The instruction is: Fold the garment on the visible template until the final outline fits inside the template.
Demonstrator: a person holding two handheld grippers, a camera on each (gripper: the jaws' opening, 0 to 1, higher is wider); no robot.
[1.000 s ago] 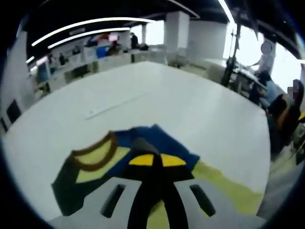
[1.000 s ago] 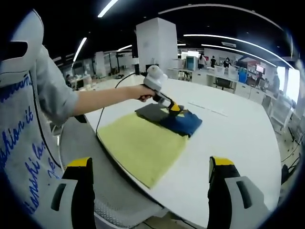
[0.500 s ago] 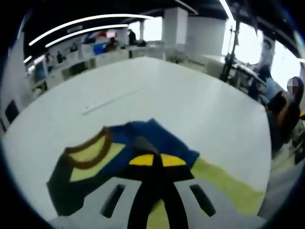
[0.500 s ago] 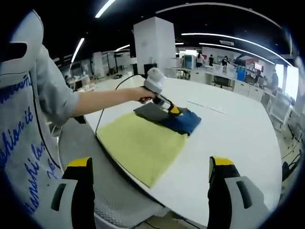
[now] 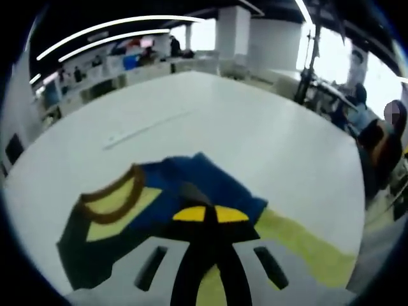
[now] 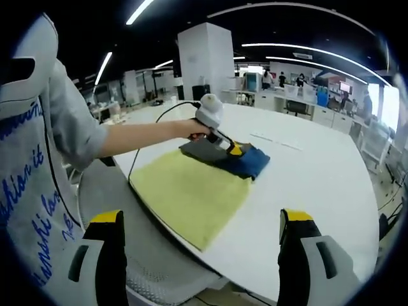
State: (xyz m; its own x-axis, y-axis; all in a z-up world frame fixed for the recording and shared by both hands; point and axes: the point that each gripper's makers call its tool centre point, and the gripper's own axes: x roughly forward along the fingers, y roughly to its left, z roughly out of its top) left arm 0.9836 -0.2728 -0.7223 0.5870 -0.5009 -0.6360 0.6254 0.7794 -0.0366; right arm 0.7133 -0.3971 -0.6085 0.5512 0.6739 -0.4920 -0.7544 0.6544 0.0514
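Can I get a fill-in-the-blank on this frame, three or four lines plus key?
1. The garment lies at the far end of a ____ template.
2. The left hand-held gripper has its jaws ____ on the garment.
3. The right hand-held gripper has its jaws ____, with nothing between them.
4. Garment and template lie on a ____ table.

Missing words: yellow; shut; open; white
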